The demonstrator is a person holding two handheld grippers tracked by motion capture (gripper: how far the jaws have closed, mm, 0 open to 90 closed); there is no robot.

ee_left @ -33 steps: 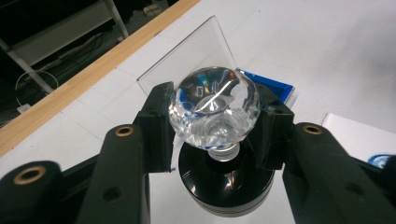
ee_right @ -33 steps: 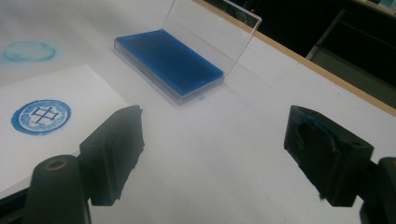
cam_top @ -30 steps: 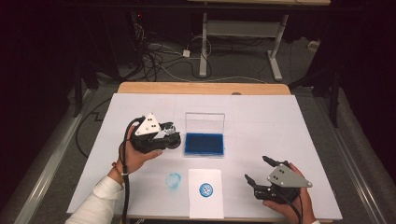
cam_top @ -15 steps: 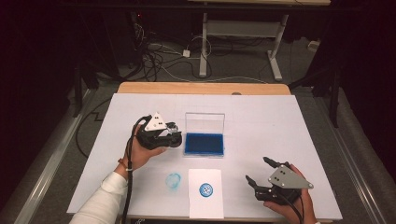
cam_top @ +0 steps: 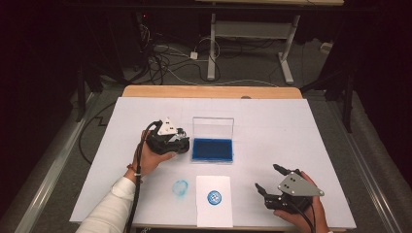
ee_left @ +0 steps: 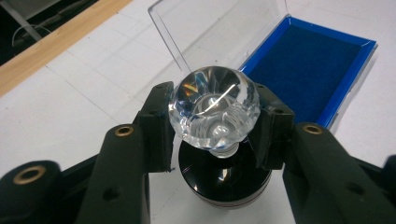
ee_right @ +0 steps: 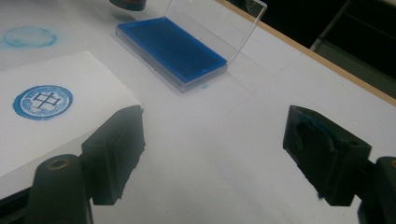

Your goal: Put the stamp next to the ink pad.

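White board covers the surface in the high view, with dark floor and cables beyond its far edge. The left gripper sits left of centre, just beside the open ink pad; the right gripper rests near the right front corner. A stamped sheet lies at the front edge, with a blue smudge to its left.

From the left gripper view, the jaws are clamped on the stamp's clear knob, with its black base hanging just left of the pad's blue felt. To set it down cleanly, I judge the base should stay level and land flat before the grip loosens.

The right gripper view shows its jaws spread wide and holding nothing.
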